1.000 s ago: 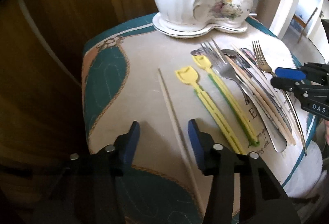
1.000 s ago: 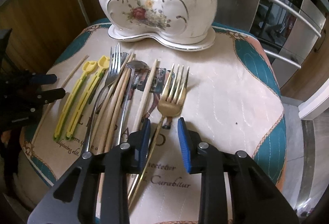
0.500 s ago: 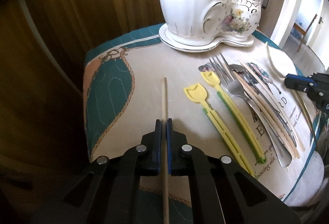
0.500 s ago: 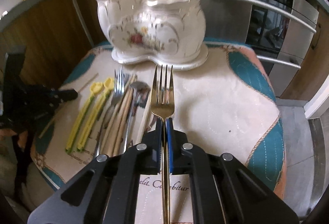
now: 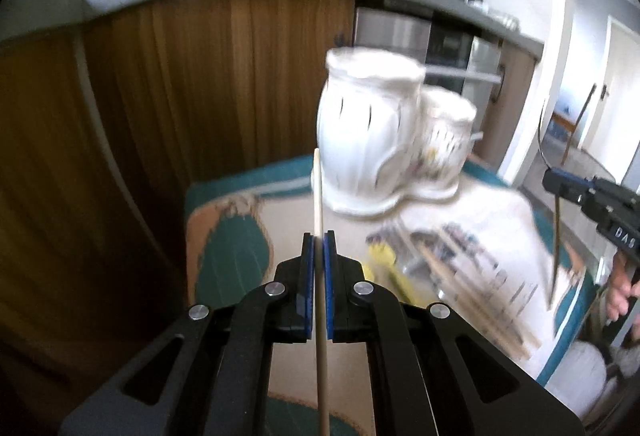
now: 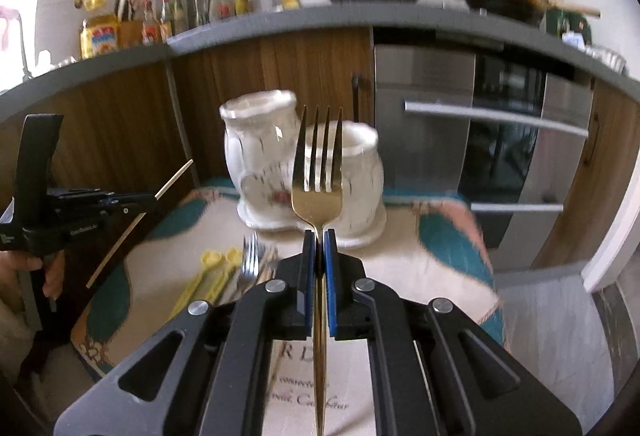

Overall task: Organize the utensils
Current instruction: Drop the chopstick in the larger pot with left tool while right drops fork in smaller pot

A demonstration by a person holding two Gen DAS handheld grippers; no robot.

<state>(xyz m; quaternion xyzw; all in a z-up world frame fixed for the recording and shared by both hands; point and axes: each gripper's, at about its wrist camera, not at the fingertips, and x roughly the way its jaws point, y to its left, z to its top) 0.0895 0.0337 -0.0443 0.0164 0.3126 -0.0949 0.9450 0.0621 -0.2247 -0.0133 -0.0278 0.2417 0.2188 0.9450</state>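
Left gripper (image 5: 319,236) pinches a chopstick (image 5: 318,192), tip at 12 o'clock toward the holder (image 5: 372,140). Right gripper (image 6: 319,234) pinches a fork (image 6: 318,172), tines up, likely for dropping in handle-first. Spare utensils (image 6: 240,268) lie on the mat (image 6: 448,256).

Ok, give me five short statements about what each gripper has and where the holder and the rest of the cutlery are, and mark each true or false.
1. The left gripper is shut on a wooden chopstick. True.
2. The right gripper stands open with nothing in it. False: it is shut on a gold fork, tines up.
3. The white ceramic holder stands on the tablecloth, beyond both grippers. True.
4. The two yellow utensils are already in the holder. False: they lie on the cloth beside a silver fork.
5. The chopstick lies flat on the table. False: it is lifted, clear of the cloth.
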